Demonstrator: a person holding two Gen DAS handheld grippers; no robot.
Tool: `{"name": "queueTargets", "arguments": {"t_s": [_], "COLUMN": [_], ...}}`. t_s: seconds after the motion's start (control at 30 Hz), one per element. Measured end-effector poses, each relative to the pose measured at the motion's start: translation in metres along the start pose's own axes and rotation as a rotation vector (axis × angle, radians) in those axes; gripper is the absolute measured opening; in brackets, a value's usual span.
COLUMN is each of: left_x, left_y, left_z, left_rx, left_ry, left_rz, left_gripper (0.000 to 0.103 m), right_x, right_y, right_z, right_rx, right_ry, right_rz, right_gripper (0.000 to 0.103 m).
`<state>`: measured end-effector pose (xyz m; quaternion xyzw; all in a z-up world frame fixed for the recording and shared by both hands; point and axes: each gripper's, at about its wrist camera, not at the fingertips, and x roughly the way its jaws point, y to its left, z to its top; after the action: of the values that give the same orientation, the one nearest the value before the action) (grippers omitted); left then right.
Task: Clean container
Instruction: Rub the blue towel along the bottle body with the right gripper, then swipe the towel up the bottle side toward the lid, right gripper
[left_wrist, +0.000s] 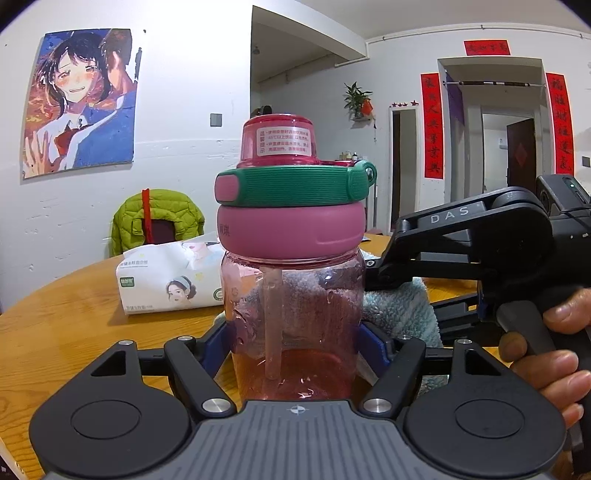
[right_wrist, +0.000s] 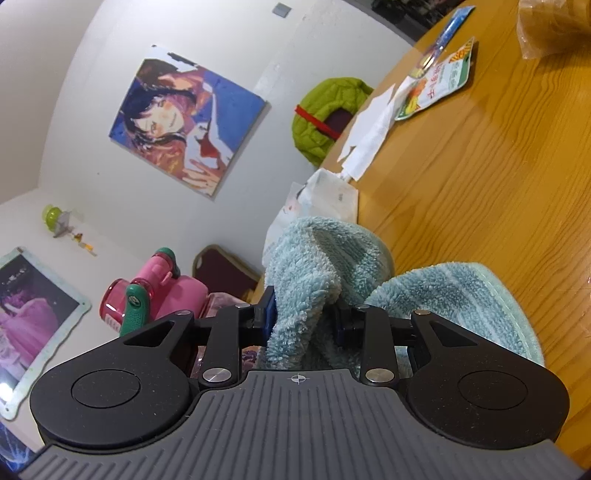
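Observation:
A clear pink water bottle (left_wrist: 291, 306) with a pink lid, green handle and inner straw stands upright between the fingers of my left gripper (left_wrist: 293, 343), which is shut on its lower body above the wooden table (left_wrist: 66, 328). My right gripper (right_wrist: 301, 321) is shut on a light blue fluffy towel (right_wrist: 317, 258). In the left wrist view the right gripper (left_wrist: 373, 273) holds the towel (left_wrist: 402, 310) against the bottle's right side. The bottle's lid (right_wrist: 155, 291) shows at the left in the right wrist view.
A pack of tissues (left_wrist: 166, 280) lies on the table behind the bottle to the left. A chair with a green jacket (left_wrist: 155, 218) stands beyond the table. A snack packet (right_wrist: 436, 85) and loose tissue (right_wrist: 369, 136) lie farther along the table.

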<state>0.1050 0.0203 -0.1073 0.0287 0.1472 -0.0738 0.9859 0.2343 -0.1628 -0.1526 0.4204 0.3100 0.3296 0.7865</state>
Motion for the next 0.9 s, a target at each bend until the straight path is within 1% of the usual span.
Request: {"name": "queueTargets", "arguments": {"t_s": [0.07,0.13,0.17,0.23,0.3,0.33,0.37,0.4,0.43,0.53,0.6,0.67,0.7,0.73,0.8,0.83,0.9], "left_x": [0.000,0.000,0.000,0.000,0.001,0.003,0.003,0.003,0.004,0.003,0.002,0.001,0.001,0.001,0.001,0.001,0.000], "left_y": [-0.001,-0.002,-0.002,-0.003,-0.003,-0.003,-0.003,-0.003,-0.002,-0.005,-0.005,-0.005,-0.006,-0.006,-0.006,-0.006,-0.006], "left_z": [0.000,-0.001,-0.001,-0.001,-0.001,-0.003,-0.003,-0.003,-0.002,-0.002,-0.002,-0.001,-0.001,-0.001,0.000,0.000,0.000], "left_rx": [0.002,0.002,0.003,0.003,0.003,0.006,0.005,0.001,-0.001,0.006,0.005,0.003,0.003,0.003,0.002,0.002,0.002], "left_ry": [-0.001,-0.002,-0.003,-0.004,-0.004,-0.005,-0.006,-0.007,-0.007,-0.006,-0.006,-0.007,-0.006,-0.006,-0.006,-0.005,-0.005], "left_rz": [-0.001,-0.001,-0.002,-0.001,-0.002,0.001,0.002,0.002,0.000,0.002,0.002,0.000,0.001,0.001,0.001,0.000,0.000], "left_gripper": [0.071,0.071,0.071,0.071,0.071,0.071,0.071,0.071,0.071,0.071,0.071,0.071,0.071,0.071,0.071,0.071,0.071], "right_x": [-0.005,-0.015,-0.022,-0.031,-0.031,-0.026,-0.020,-0.014,-0.011,0.000,0.009,0.016,0.016,0.015,0.005,-0.002,-0.018], "right_y": [-0.001,-0.002,-0.004,-0.011,-0.018,-0.018,-0.018,-0.017,-0.016,-0.017,-0.022,-0.022,-0.020,-0.017,-0.009,-0.007,-0.006], "right_z": [0.002,0.006,0.008,0.011,0.011,0.010,0.009,0.006,0.005,0.003,0.002,0.000,0.000,0.001,0.003,0.005,0.010], "right_rx": [0.010,0.038,0.064,0.139,0.214,0.230,0.239,0.233,0.219,0.177,0.167,0.132,0.112,0.090,0.063,0.068,0.095], "right_ry": [-0.019,-0.072,-0.101,-0.135,-0.112,-0.082,-0.047,-0.028,-0.014,0.058,0.107,0.132,0.130,0.120,0.057,0.014,-0.068], "right_rz": [0.005,0.080,0.145,0.308,0.431,0.443,0.436,0.398,0.346,0.128,0.014,-0.072,-0.088,-0.091,-0.012,0.072,0.270], "right_gripper": [0.034,0.034,0.034,0.034,0.034,0.034,0.034,0.034,0.034,0.035,0.035,0.035,0.035,0.035,0.034,0.034,0.033]}}
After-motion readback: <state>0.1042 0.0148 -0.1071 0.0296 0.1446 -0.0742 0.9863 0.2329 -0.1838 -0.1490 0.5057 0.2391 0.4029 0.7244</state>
